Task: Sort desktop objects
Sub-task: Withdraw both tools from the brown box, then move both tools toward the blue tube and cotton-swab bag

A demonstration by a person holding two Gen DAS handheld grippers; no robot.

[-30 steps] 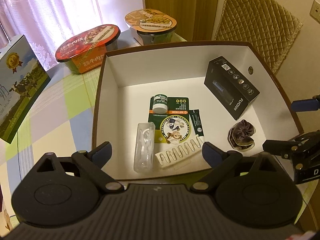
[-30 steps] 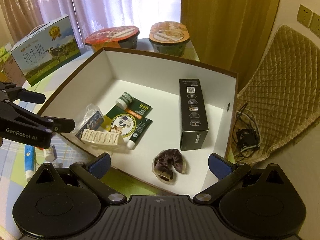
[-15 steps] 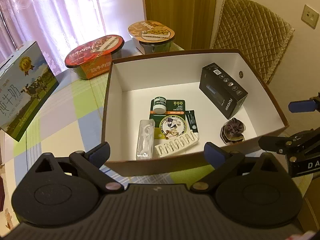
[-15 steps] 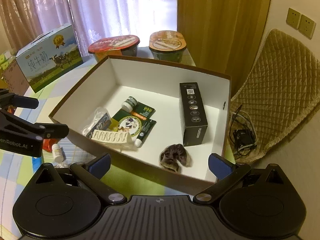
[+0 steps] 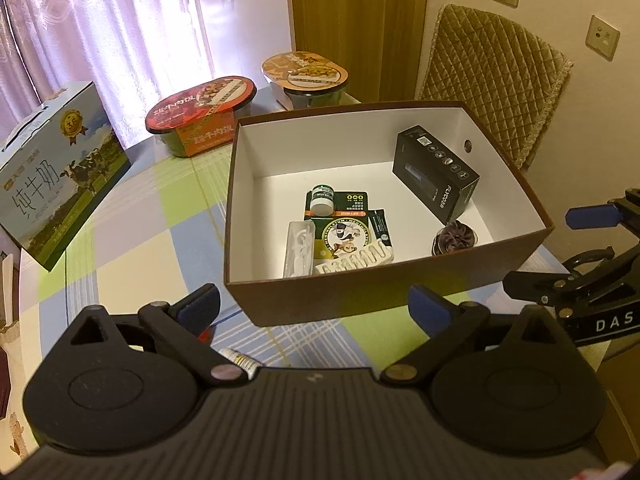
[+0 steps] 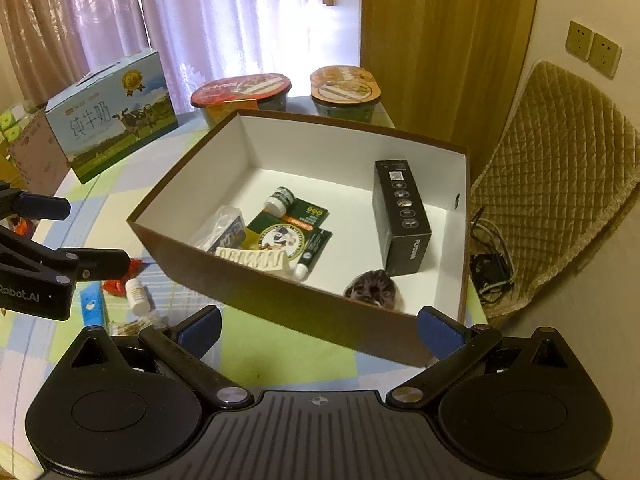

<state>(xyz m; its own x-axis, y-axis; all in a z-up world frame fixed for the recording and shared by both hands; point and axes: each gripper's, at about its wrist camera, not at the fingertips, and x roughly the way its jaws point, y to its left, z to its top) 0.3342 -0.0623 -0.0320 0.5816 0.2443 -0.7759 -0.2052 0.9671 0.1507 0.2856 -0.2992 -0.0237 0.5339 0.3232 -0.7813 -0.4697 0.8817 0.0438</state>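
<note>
Retreat | I'm pulling both grippers, left gripper (image 5: pixel 313 304) and right gripper (image 6: pixel 319 327), back from storage box (image 6: pixel 296 292) | jaws spread, empty | small white bottle (image 6: pixel 137 295) waiting outside.

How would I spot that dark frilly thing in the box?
Find the brown cardboard box with white walls on the checked tablecloth. In its near right corner, below the upright black carton, lies the dark purple ruffled hair scrunchie: the only soft, crinkled item there.

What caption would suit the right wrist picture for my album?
Open right gripper hovers before a brown cardboard box holding a black carton, purple scrunchie and small toiletries.
</note>
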